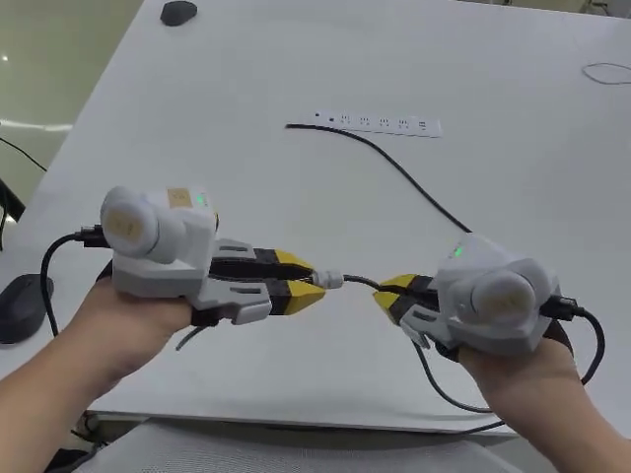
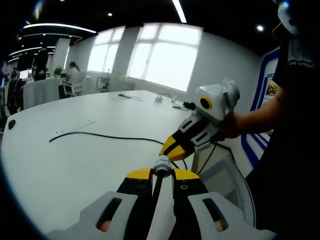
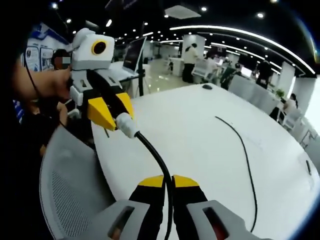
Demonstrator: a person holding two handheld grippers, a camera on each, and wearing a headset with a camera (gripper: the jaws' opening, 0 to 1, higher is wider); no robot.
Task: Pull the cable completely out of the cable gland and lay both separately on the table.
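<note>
Head view looks down on the counter (image 1: 296,69) from close above. The 2 gripper views face each other closely, both catching the cable (image 3: 152,150).

White table (image 1: 296,59) carrying a white power strip (image 1: 380,123) towards its far side, a dark rounded object (image 1: 178,12) near the far edge, a thin pale wire loop (image 1: 606,72) at the far right, and a second dark rounded object (image 1: 18,305) at the near left. Left gripper view: a bright window wall (image 2: 165,60) behind the table, a seated person (image 2: 75,75) well beyond it, and a grey mesh chair back (image 2: 225,175) at the table's near edge. Right gripper view: curved ceiling light strips (image 3: 240,35) over an open office with standing people (image 3: 190,60) in the distance.
</note>
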